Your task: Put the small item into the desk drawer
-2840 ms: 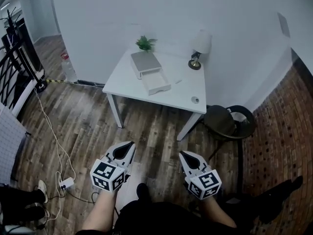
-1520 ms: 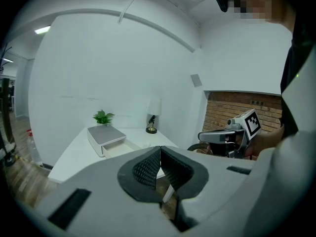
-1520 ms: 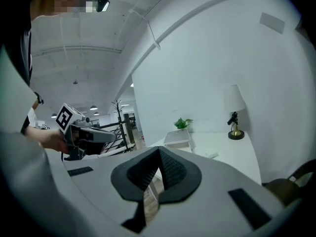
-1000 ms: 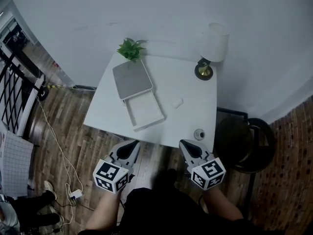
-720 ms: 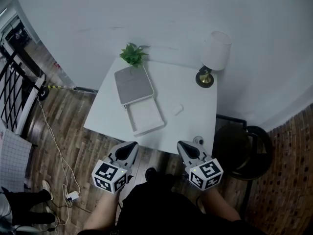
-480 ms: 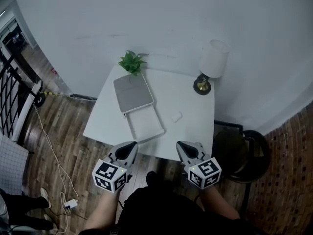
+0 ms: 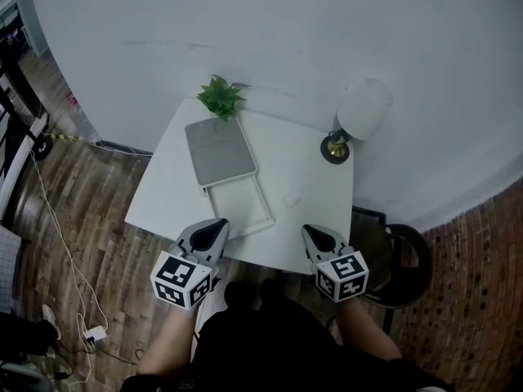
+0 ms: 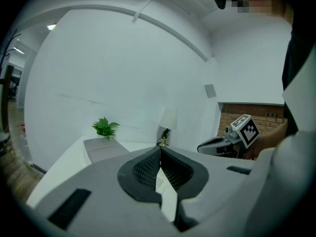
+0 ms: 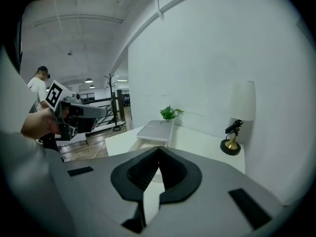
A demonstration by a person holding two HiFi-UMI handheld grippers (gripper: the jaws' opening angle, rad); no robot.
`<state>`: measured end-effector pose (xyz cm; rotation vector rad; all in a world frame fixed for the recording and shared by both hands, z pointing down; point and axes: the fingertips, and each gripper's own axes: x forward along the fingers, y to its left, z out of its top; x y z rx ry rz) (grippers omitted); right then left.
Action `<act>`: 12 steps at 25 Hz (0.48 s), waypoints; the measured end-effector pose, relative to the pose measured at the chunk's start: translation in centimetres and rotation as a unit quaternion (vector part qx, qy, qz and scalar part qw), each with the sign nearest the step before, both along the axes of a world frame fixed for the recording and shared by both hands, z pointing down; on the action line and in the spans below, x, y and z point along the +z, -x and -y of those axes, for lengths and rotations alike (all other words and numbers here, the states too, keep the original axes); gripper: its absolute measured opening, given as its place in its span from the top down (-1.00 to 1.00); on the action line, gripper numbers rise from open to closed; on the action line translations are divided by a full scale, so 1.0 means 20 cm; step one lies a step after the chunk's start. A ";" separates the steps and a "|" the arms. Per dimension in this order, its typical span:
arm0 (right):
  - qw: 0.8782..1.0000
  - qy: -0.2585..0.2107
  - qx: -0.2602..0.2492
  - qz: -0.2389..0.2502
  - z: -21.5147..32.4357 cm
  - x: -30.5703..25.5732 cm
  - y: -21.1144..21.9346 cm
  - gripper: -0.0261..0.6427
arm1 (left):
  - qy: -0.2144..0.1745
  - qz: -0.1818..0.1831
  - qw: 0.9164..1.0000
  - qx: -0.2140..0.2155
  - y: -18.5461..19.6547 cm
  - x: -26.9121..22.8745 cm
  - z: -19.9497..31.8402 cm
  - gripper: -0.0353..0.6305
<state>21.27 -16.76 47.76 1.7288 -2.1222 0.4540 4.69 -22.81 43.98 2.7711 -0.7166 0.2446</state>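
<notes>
Item (image 7: 290, 200) lies on the worktop (image 7: 163, 194) just ahead of the empty, closed right gripper (image 7: 310, 232), farther from the closed left gripper (image 7: 219, 227).

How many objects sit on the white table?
4: green plant at back, grey-topped drawer box before it, white-shaded brass lamp right, small white item centre; others may be hidden.
</notes>
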 end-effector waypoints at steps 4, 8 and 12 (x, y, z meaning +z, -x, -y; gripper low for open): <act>1.000 0.006 -0.026 -0.006 0.12 -0.03 0.03 0.90 | 0.014 -0.009 1.000 -0.021 0.03 0.05 0.06 0.87; 0.998 0.026 -0.061 -0.003 0.24 0.02 0.05 0.47 | 0.024 -0.009 0.999 -0.040 0.01 0.08 0.11 0.87; 0.996 0.053 -0.075 0.009 0.32 0.13 -0.03 0.28 | 0.028 0.002 0.998 -0.063 -0.05 0.10 0.16 0.86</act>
